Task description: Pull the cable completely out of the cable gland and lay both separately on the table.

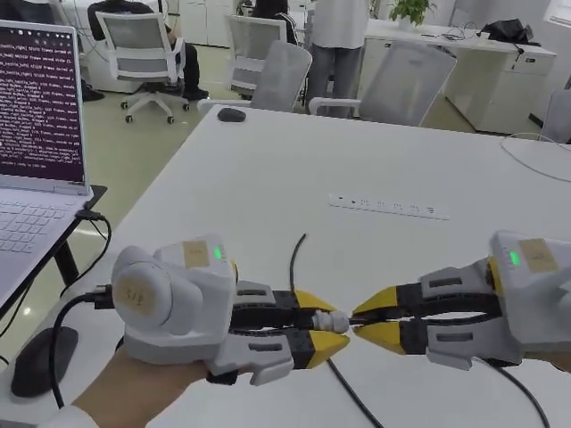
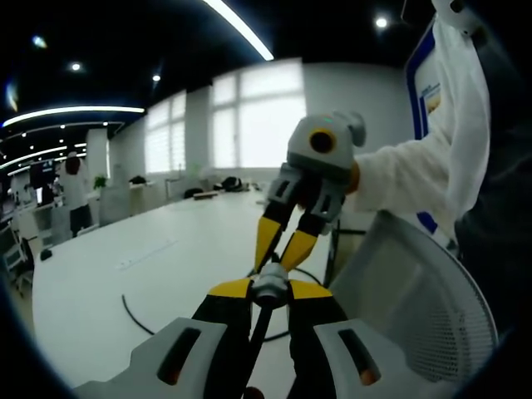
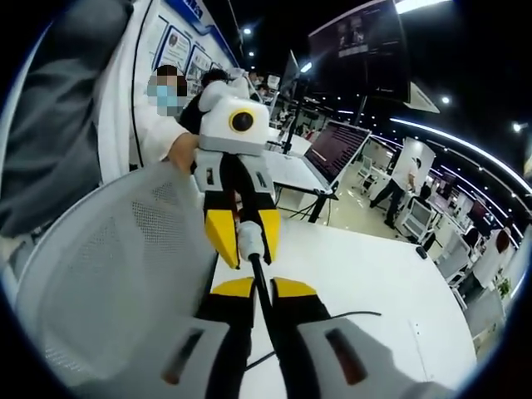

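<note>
the left hand-held gripper is closed on the small pale cable gland, pinching it between its yellow tips. the right hand-held gripper faces it nose to nose, closed on the black cable just where it leaves the gland. both are held above the near part of the white bench. the cable is not out yet. it runs on through the gland and back under the left hand-held gripper, and a loose length lies curved on the bench.

the main risk is slip. the cable is thin and smooth, so the right jaws may slide along it instead of drawing it through. i cannot tell whether the gland's nut is tightened; if it is, a harder pull could twist the gland out of the left tips, and it looks likely to roll. a pull off the gland's axis would bind the cable inside. if it frees suddenly, the tail could whip, or the gland could fall past the bench edge.
</note>
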Available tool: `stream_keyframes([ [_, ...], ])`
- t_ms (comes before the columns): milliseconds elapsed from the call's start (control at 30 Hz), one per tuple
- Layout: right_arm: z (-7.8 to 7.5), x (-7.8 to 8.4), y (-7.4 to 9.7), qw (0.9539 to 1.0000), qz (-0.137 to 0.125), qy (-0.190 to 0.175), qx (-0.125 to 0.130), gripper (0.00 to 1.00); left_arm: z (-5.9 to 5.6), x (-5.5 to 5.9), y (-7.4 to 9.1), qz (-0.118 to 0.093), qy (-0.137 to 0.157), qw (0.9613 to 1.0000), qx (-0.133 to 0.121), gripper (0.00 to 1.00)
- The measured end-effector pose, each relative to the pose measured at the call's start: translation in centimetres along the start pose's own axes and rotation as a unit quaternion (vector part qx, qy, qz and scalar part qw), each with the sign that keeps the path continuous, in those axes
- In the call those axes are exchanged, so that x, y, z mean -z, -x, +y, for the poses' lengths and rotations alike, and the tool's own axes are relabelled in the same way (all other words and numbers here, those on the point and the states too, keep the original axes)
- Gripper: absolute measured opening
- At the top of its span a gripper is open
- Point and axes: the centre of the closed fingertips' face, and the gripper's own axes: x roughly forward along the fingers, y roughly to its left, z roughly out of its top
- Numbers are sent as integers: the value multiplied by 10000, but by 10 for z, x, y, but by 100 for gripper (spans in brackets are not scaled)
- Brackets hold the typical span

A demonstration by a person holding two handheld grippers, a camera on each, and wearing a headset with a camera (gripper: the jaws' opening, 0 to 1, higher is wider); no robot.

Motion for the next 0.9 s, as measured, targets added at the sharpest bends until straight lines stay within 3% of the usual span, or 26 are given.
stream_keyframes([
  [267,-17,5,13,9989,-121,-222,393,4,15,-5,7,-210,255,9991,-253,17],
  [467,-26,17,32,9973,-18,-328,652,4,21,-7,10,-287,349,9982,-394,17],
  [733,-24,26,48,9946,-37,-574,863,4,24,-7,11,-308,402,9977,-445,17],
  [900,-17,30,47,9937,-44,-700,876,5,20,-6,9,-252,351,9983,-393,17],
])
